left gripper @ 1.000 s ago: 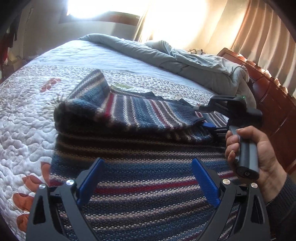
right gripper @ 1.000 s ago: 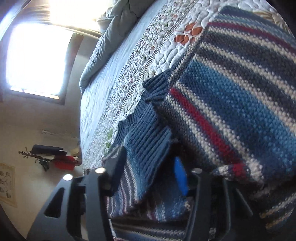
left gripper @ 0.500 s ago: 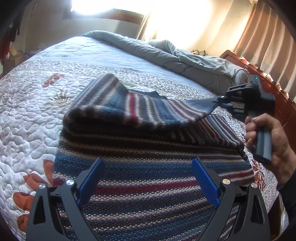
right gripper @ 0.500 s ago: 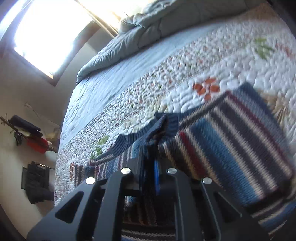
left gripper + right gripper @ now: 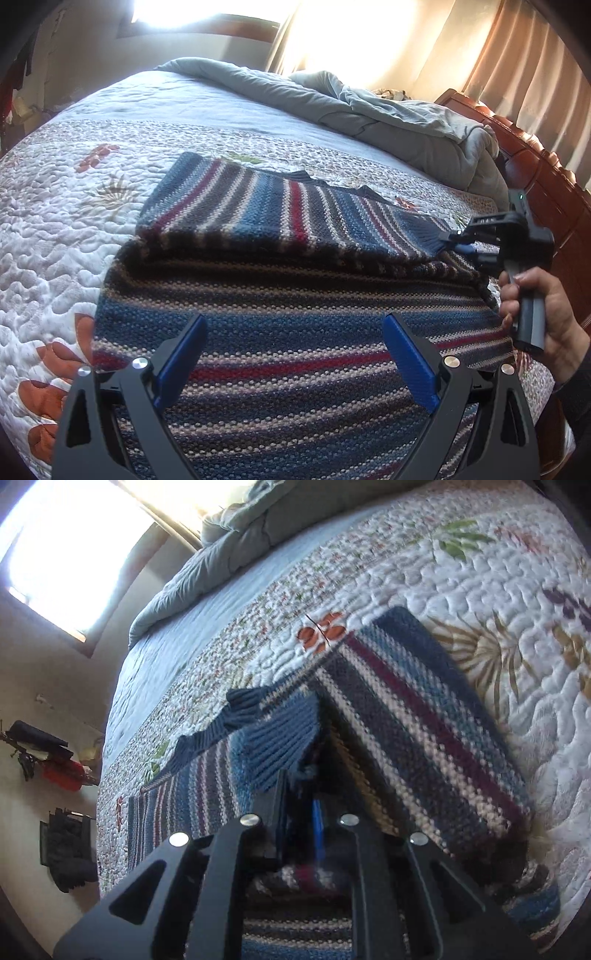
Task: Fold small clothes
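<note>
A striped knit sweater (image 5: 288, 332) in blue, red, grey and cream lies on the quilted bed. One sleeve (image 5: 303, 218) is folded across its upper part. My right gripper (image 5: 456, 242) is shut on the sleeve's ribbed blue cuff (image 5: 424, 230) at the sweater's right edge, holding it stretched sideways just above the body. In the right wrist view the cuff (image 5: 280, 749) runs into the shut gripper (image 5: 306, 812). My left gripper (image 5: 295, 354) is open and empty, hovering over the sweater's lower body.
The white floral quilt (image 5: 55, 221) covers the bed. A rumpled grey duvet (image 5: 369, 114) lies at the far side. A wooden bed frame (image 5: 546, 177) and curtains stand at the right. Dark things hang on the wall (image 5: 55, 760).
My right gripper closed on the cuff and pulled the sleeve out to the right across the sweater, then lowered it a little. My left gripper stayed open over the sweater.
</note>
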Tool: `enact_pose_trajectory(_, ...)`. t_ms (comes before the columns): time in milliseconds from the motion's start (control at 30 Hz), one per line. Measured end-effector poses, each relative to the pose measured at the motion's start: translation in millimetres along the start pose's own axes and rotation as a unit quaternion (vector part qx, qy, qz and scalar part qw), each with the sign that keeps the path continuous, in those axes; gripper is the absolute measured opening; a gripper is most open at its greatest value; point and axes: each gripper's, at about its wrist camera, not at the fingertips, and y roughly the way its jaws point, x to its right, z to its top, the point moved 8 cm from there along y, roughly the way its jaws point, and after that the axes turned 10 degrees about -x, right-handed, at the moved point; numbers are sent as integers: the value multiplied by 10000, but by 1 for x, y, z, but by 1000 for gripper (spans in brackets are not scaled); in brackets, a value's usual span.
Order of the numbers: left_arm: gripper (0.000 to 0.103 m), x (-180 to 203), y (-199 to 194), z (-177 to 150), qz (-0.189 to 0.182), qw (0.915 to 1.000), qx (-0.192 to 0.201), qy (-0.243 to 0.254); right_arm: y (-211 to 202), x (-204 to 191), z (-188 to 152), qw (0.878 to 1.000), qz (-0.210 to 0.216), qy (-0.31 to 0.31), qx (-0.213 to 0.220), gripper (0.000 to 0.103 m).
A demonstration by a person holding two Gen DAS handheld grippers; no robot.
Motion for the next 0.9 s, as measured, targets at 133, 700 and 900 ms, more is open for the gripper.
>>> enact_pose_trajectory(133,96,1,3,-1,4,10000,-37,11,-12,15,4,9987,395,320,-92,43)
enact_pose_trajectory(700,96,4,12,-3,88,9999,-46,57,-7,-39,40,9959,-260,-857,-86,7)
enact_pose_trajectory(900,96,6,8,-2,114,9999,32,117,-5,-23,31,9888,-941,-1133,224,7)
